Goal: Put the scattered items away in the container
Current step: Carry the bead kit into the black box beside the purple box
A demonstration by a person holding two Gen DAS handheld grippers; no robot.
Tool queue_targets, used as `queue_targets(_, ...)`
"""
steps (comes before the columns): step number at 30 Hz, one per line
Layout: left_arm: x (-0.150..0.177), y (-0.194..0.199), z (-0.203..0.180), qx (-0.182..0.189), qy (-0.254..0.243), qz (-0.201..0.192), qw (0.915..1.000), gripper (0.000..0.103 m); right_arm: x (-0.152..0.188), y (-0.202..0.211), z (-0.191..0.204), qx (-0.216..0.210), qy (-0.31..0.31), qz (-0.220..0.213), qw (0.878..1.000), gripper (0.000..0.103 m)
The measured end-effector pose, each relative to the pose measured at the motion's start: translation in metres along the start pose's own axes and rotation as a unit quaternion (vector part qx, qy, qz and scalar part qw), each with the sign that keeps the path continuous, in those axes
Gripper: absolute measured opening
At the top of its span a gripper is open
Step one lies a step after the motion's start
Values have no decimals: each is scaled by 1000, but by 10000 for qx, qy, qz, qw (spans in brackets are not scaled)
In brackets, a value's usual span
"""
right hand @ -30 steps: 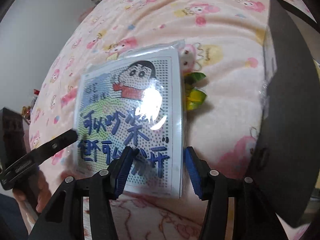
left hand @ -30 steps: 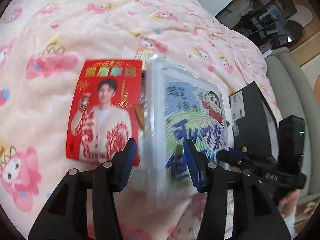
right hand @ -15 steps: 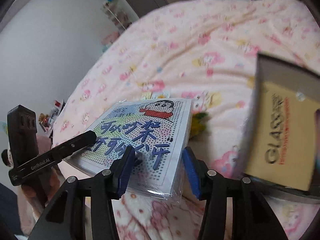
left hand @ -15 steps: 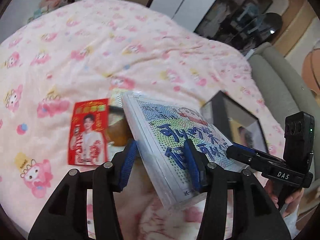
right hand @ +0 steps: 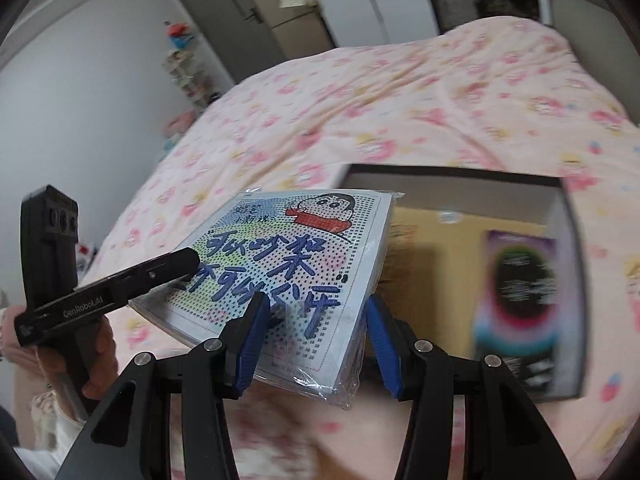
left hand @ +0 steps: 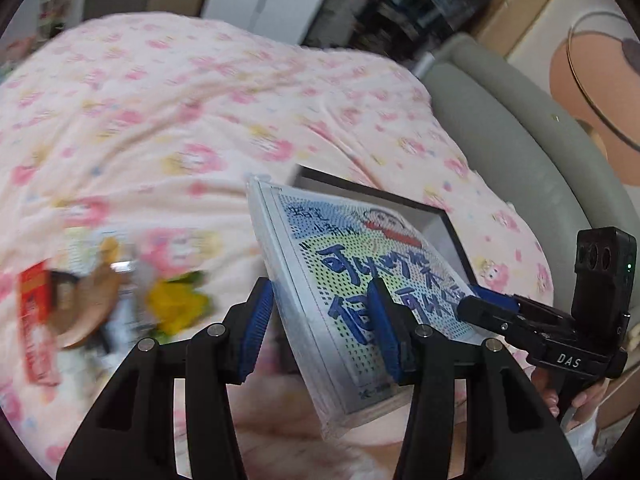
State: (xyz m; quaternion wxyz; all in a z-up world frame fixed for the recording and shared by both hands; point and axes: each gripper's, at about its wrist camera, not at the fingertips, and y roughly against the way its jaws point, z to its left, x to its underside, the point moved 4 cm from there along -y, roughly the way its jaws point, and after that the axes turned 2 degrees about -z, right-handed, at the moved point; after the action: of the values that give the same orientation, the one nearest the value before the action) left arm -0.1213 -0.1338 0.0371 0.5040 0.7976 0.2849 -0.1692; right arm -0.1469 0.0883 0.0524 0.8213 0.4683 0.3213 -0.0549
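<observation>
A flat plastic-wrapped cartoon bead kit (left hand: pixel 352 280) is held in the air between both grippers. My left gripper (left hand: pixel 324 328) is shut on its left edge. My right gripper (right hand: pixel 312 344) is shut on its right edge, and the kit (right hand: pixel 288 264) tilts over the near left corner of a black open box (right hand: pixel 568 320). The box (left hand: pixel 452 232) lies on the pink bed and holds a tan item and a dark colourful card. On the bed at left lie a red packet (left hand: pixel 36 320), a brown round item (left hand: pixel 84 308) and a yellow-green wrapper (left hand: pixel 176 304).
The pink cartoon-print blanket (left hand: pixel 160 120) covers the bed. A grey padded headboard (left hand: pixel 520 144) runs along the right. A white wall and a grey door (right hand: pixel 224 20) stand beyond the bed, with shelves (right hand: pixel 188 76) at the far left.
Both grippers have lifted the bead kit off the bed and carried it to the right, towards the black box. The red packet and the other small items stayed behind at left.
</observation>
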Motion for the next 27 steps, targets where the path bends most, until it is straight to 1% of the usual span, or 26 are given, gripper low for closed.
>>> queue_targets(2,-3,-29,-20,30,-48,210,9998,49,-5,-2,-34,153,-103,80,9998,46)
queue_targets(4,-5,-57,-38,30,-189,411,9990,49,-7,-9,-68,189,-343,211,9990,46)
queue_targets(8,-4,-93,-61,-260,-499,665,9962,49,1,-24,-107,241,-653,494,9964,46)
queue_targets(12,7,-118,-64,-630,-660,974,9911,49,7,-44,-119,338,-656,902,9932,46)
queue_targets(16,23,-131,-62,-957,-800,1282,9839,48,19,-66,-122,448,-623,1285,9887,46)
queue_targets(18,28,-138,-60,-1175,-884,1410,9790,49,26,-74,-119,411,-572,1500,9862,46)
queue_targets(20,31,-144,-57,-1274,-860,1533,9762,48,29,-81,-119,382,-535,1618,9846,46)
queue_targets(22,32,-148,-59,-1420,-989,1608,9717,48,28,-84,-122,332,-593,1624,9844,46)
queue_targets(24,34,-151,-63,-1503,-1068,1716,9678,47,22,-79,-127,346,-714,1476,9859,46)
queue_targets(25,34,-152,-64,-1510,-1059,1726,9676,47,18,-74,-129,400,-746,1350,9872,46)
queue_targets(27,31,-151,-70,-1448,-1056,1609,9706,47,9,-59,-133,693,-688,956,9906,45)
